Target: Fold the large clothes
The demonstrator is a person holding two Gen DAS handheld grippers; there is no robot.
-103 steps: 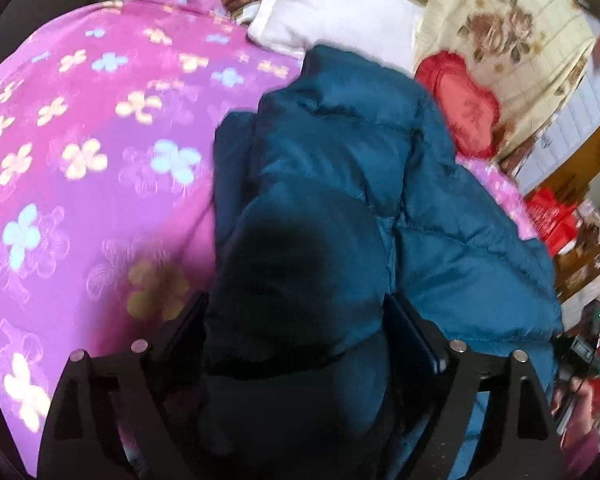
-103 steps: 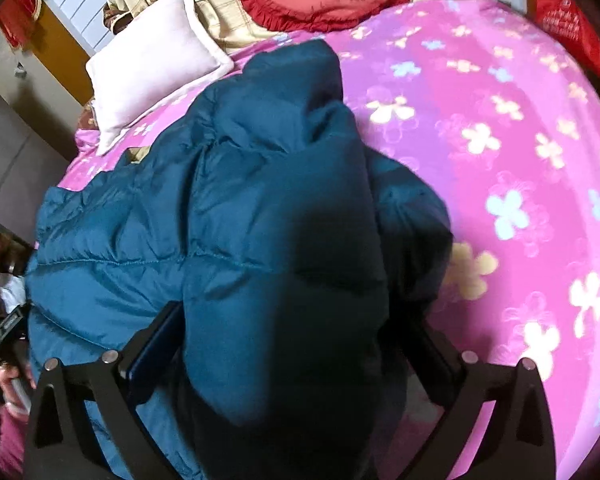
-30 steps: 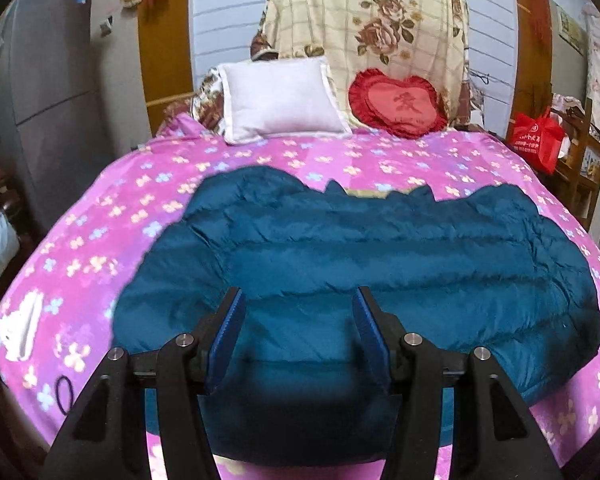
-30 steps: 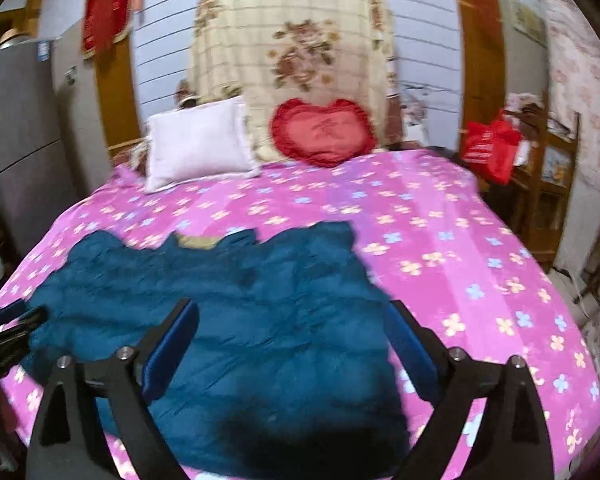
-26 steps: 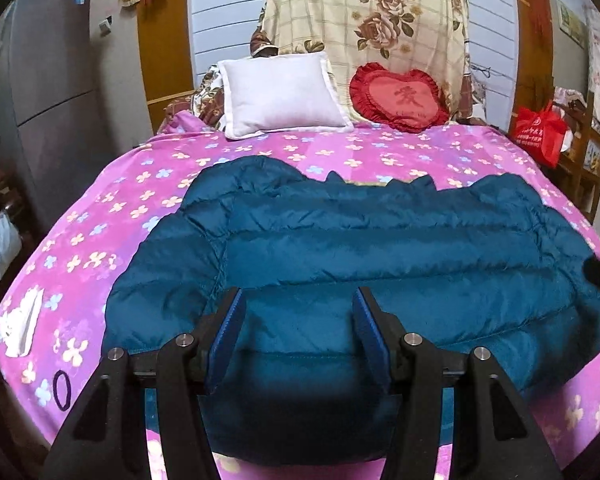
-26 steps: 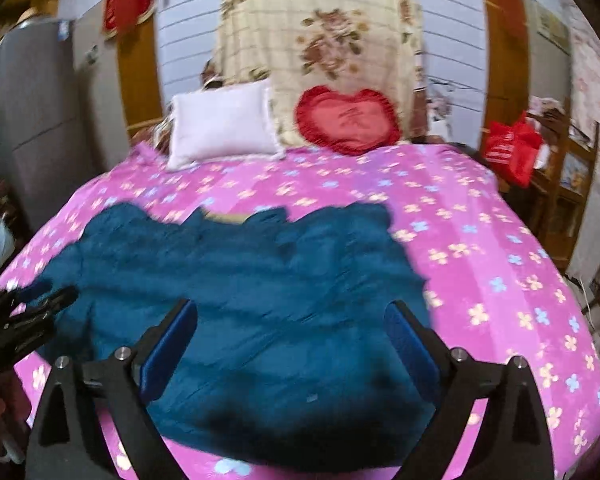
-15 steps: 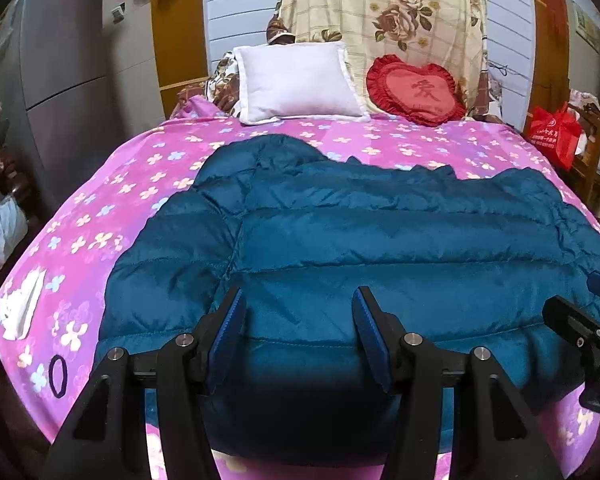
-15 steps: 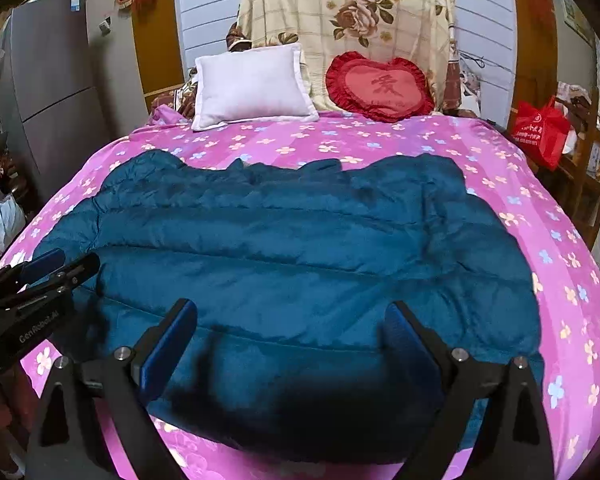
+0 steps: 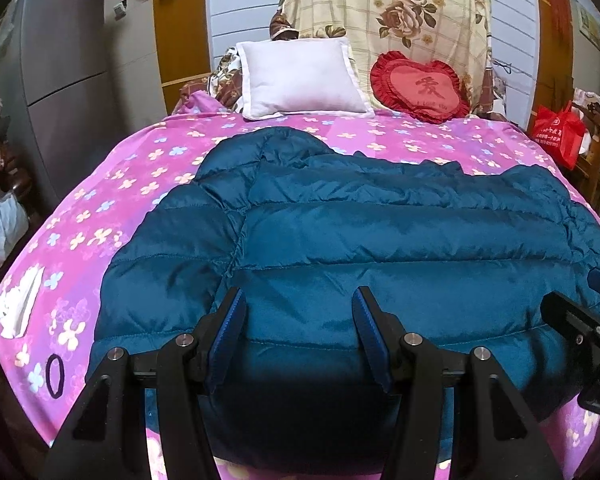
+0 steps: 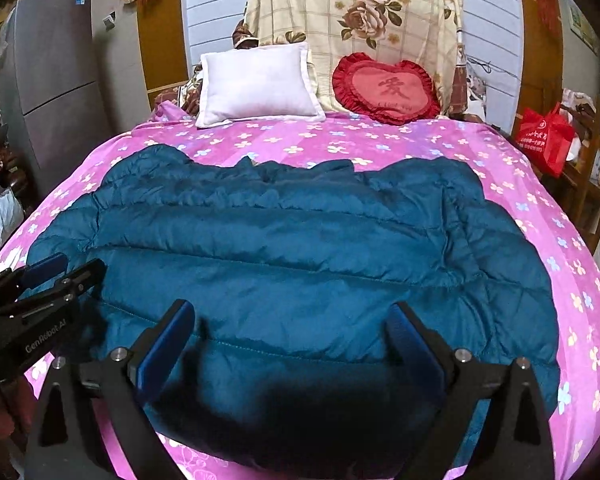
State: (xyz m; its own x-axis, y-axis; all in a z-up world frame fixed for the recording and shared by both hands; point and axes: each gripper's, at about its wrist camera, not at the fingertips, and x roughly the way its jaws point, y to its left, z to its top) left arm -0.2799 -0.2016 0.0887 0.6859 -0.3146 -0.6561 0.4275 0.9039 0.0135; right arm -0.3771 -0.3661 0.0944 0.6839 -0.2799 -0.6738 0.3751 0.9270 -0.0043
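Observation:
A large teal quilted puffer jacket [image 9: 380, 240] lies spread flat across the pink flowered bed [image 9: 140, 168]; it also shows in the right wrist view [image 10: 300, 248]. My left gripper [image 9: 298, 316] is open and empty, hovering over the jacket's near hem. My right gripper [image 10: 292, 328] is wide open and empty, also over the near hem. The right gripper shows at the right edge of the left wrist view [image 9: 580, 328]. The left gripper shows at the left edge of the right wrist view [image 10: 40, 292].
A white pillow [image 9: 300, 76] and a red heart cushion [image 9: 418, 88] lean at the bed's head. A grey fridge [image 9: 60, 72] stands at left, a red bag [image 9: 558, 134] on a shelf at right. A black hair tie [image 9: 55, 374] and white tissue [image 9: 20, 308] lie near the bed's left corner.
Earlier both grippers were shut on bunched jacket fabric. Since then they let go and pulled back. In the last second both views have eased slightly closer over the flat jacket.

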